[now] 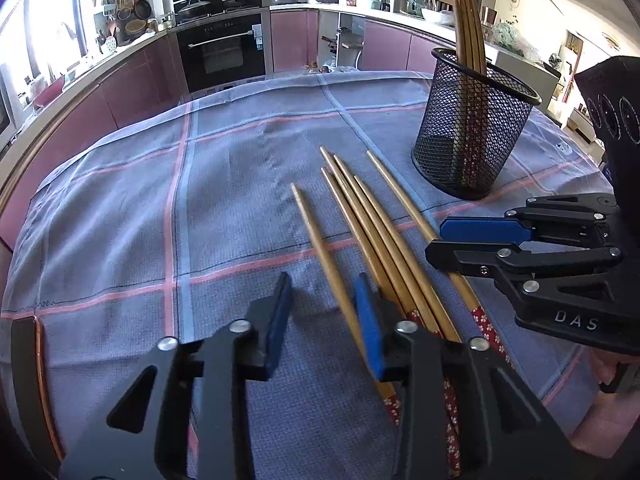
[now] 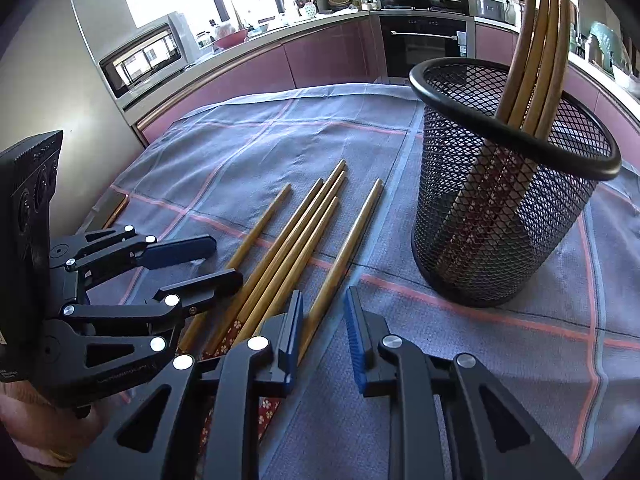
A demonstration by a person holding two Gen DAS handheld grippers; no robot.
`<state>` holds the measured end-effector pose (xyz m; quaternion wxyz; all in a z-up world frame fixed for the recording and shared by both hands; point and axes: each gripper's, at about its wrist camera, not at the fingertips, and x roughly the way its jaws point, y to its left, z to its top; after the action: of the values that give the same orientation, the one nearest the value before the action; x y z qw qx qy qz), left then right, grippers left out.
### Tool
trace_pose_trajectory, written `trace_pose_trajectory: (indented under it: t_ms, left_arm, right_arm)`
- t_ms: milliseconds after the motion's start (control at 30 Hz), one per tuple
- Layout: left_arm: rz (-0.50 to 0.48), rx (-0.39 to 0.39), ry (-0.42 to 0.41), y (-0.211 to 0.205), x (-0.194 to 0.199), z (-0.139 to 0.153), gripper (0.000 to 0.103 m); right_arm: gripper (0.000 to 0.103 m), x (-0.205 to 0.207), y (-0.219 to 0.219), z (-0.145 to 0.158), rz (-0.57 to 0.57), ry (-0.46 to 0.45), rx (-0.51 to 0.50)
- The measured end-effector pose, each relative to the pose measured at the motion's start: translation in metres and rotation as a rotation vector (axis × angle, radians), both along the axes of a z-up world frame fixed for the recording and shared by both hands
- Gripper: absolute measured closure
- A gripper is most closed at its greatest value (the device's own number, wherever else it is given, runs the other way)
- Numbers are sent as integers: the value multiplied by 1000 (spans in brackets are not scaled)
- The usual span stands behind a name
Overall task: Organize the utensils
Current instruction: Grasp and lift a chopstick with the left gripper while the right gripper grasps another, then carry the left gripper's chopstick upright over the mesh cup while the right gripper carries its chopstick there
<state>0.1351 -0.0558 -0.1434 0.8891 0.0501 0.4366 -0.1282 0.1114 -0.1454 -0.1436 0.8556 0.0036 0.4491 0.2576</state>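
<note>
Several wooden chopsticks [image 1: 360,216] with red flowered ends lie side by side on the checked cloth. My left gripper [image 1: 324,320] straddles the leftmost chopstick [image 1: 320,240]. Its blue pads stand apart, with the stick close to the right pad [image 1: 368,332]. My right gripper [image 2: 324,320] straddles the rightmost chopstick [image 2: 348,240], which lies beside its left pad [image 2: 294,328], and a gap shows on the other side. Each gripper also shows in the other view: the right gripper [image 1: 436,239] and the left gripper [image 2: 228,259]. A black mesh cup [image 2: 500,220] stands upright behind, holding three chopsticks [image 2: 536,48].
The blue-grey cloth [image 1: 200,200] covers a round table. A dark flat object with a copper edge [image 1: 24,380] lies near its left rim. Beyond the table run pink cabinets, an oven [image 1: 222,52] and crowded counters. A hand [image 2: 24,420] holds the left gripper.
</note>
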Motion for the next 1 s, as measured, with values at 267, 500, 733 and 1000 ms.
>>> trace_pose_trajectory:
  t_ms: [267,500,733,1000]
  left_arm:
    - [22,-50,17,1,4,1,95]
    - [32,-81,2,7,-1,11,95]
    - [-10,-147,-34,9,-8,36,95]
    - [-78,-248,-101,13,-16,79,95]
  right_arm:
    - [97,3,-16,-2,-36,38,78]
    - [97,-2,-25,6,-36,27,113]
    - [97,-13,-35,26,-7,-30,172]
    - [97,-20,-57,60,-20,-112,245]
